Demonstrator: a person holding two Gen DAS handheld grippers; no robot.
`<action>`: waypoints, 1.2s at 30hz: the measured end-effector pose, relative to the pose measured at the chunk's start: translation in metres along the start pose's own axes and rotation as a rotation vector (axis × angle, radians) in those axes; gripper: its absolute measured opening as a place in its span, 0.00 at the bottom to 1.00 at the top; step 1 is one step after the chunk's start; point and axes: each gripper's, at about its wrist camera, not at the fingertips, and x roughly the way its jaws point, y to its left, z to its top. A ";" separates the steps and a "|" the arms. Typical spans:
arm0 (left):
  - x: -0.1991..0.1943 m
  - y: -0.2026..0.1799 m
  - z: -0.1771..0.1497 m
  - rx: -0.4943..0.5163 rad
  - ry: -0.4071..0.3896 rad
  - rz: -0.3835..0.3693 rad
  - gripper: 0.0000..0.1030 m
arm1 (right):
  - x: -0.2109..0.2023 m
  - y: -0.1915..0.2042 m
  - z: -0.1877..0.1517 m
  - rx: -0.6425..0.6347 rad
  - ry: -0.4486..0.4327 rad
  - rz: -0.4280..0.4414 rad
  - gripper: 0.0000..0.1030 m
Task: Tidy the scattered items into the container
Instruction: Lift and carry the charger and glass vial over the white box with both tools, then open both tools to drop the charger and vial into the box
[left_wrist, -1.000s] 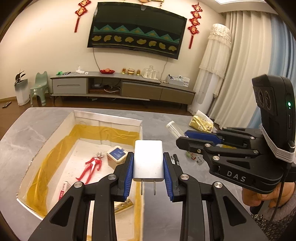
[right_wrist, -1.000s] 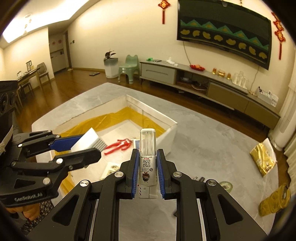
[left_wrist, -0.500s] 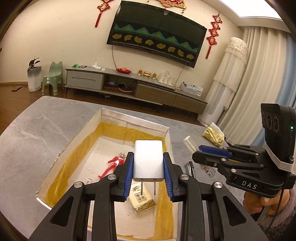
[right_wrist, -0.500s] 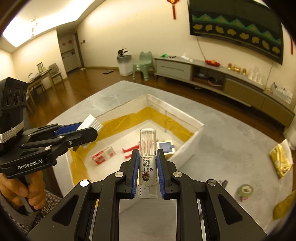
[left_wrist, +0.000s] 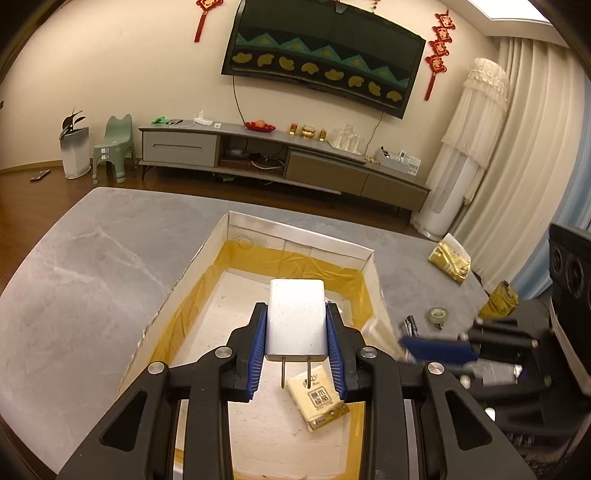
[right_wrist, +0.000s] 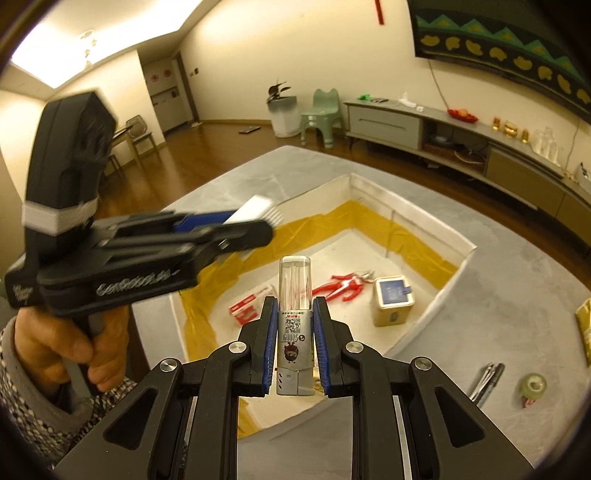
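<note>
My left gripper (left_wrist: 296, 326) is shut on a white plug-in charger (left_wrist: 296, 319), prongs toward the camera, held above the inside of the white box with yellow lining (left_wrist: 299, 243). My right gripper (right_wrist: 294, 330) is shut on a clear-capped tube with a QR label (right_wrist: 294, 295), above the box's near corner (right_wrist: 391, 201). In the box lie a red figure (right_wrist: 341, 286), a blue-lidded tin (right_wrist: 393, 301), a red-and-white packet (right_wrist: 245, 306) and a yellow packet (left_wrist: 319, 400). The left gripper (right_wrist: 243, 225) shows blurred in the right wrist view.
On the grey table to the right of the box lie a tape roll (right_wrist: 532, 386), pens (right_wrist: 487, 376), a gold pouch (left_wrist: 450, 258) and a yellow jar (left_wrist: 500, 304). A hand (right_wrist: 55, 343) grips the left tool's handle. A TV cabinet stands behind.
Both grippers have risen and moved leftward over the box, each keeping its item. The right gripper now sits low at the right of the left wrist view, blurred.
</note>
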 end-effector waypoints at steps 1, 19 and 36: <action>0.003 0.002 0.002 -0.001 0.007 0.004 0.31 | 0.003 0.001 0.000 0.000 0.007 0.004 0.19; 0.062 0.026 0.037 0.063 0.157 0.045 0.31 | 0.053 0.020 0.008 0.019 0.179 0.058 0.19; 0.112 0.038 0.047 0.157 0.281 0.117 0.31 | 0.090 0.020 0.009 0.082 0.316 0.071 0.19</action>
